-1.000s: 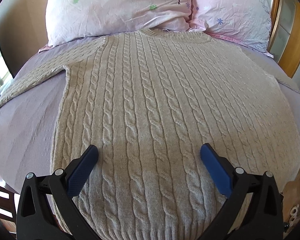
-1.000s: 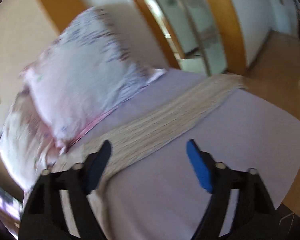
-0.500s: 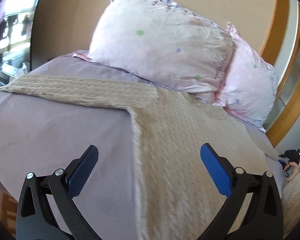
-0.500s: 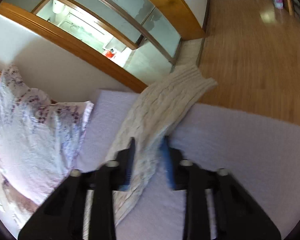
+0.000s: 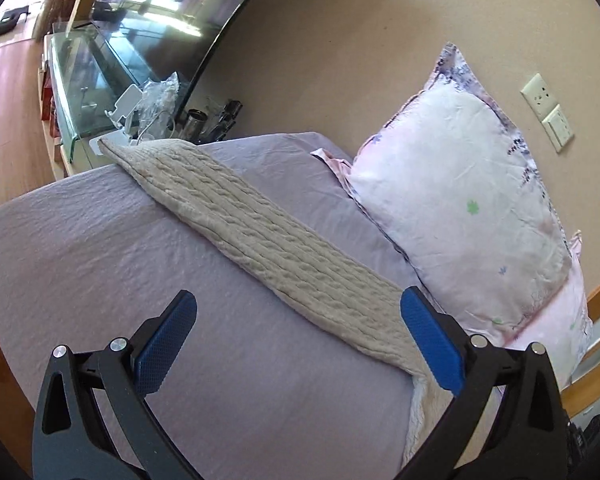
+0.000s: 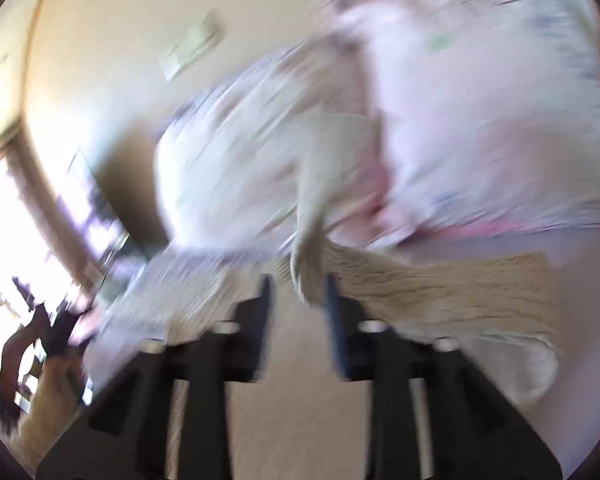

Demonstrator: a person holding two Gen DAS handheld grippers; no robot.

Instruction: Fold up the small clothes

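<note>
Right now the left gripper (image 5: pixel 298 322) hangs over the bed (image 5: pixel 100 248) w/ jaws spread wide, grasping nothing; no contact w/ fabric that I can see. The sweater's left sleeve (image 5: pixel 260 240) lies flat, stretched diagonally from upper left of frame toward lower right, beside the pillow (image 5: pixel 460 200) — prob. laid out straight so it can be folded in over the body.

Right view is badly blurred. Right gripper (image 6: pixel 298 292) has jaws nearly together, pinching a strip of the sweater (image 6: pixel 440 292) at frame centre, fabric lifted off the bed — likely carrying that sleeve across to fold it.
</note>
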